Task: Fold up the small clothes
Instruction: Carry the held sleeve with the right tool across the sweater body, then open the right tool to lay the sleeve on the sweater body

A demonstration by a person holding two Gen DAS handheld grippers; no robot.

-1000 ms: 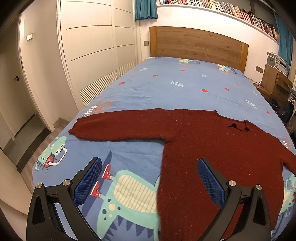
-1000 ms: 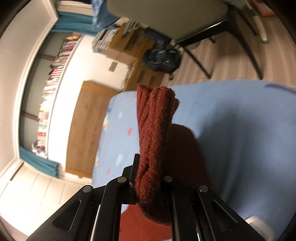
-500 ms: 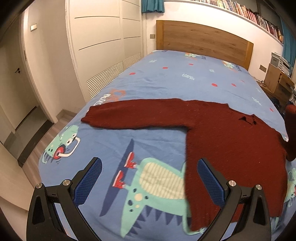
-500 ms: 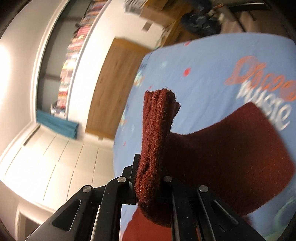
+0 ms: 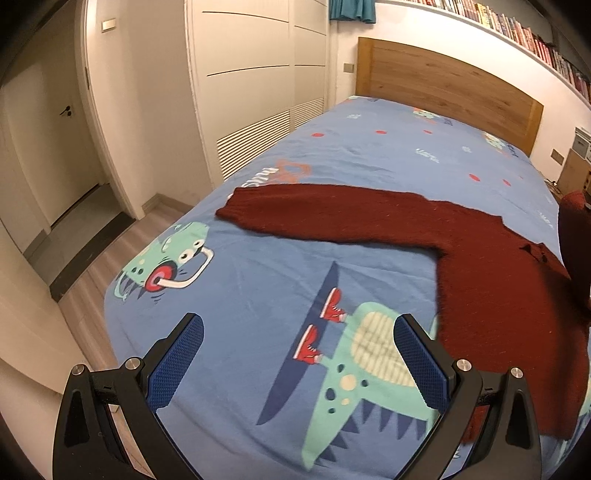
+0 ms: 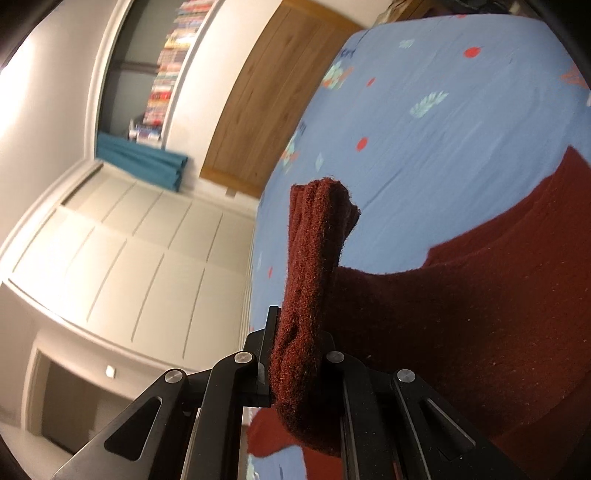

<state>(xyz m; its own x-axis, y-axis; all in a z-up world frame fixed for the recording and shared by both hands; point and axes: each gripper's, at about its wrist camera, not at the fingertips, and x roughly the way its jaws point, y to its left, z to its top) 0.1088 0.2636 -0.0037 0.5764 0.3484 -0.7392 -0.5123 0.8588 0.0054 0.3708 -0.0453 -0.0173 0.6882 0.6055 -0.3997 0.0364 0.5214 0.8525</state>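
Observation:
A dark red knitted sweater (image 5: 491, 266) lies spread on the blue dinosaur-print bed cover (image 5: 280, 288), one sleeve (image 5: 314, 210) stretched out flat toward the left edge. My left gripper (image 5: 295, 354) hovers open over the bare cover near the bed's foot, to the left of the sweater body, with nothing between its blue pads. My right gripper (image 6: 299, 354) is shut on the cuff of the other sleeve (image 6: 314, 258), which stands up bunched between its jaws. The sleeve trails from there to the sweater body (image 6: 480, 314). That lifted sleeve (image 5: 574, 236) shows at the right edge of the left wrist view.
The bed has a wooden headboard (image 5: 443, 85) under a long bookshelf (image 5: 517, 33). White wardrobe doors (image 5: 251, 85) line the left side, with a narrow strip of wood floor (image 5: 92, 280) and a doorway (image 5: 48, 147) beyond the bed's corner. A low cabinet (image 5: 572, 170) stands at the far right.
My right gripper has swung the held sleeve from outside the bed in over the sweater, rolling as it went. My left gripper has slid left, off the sweater body and over bare cover.

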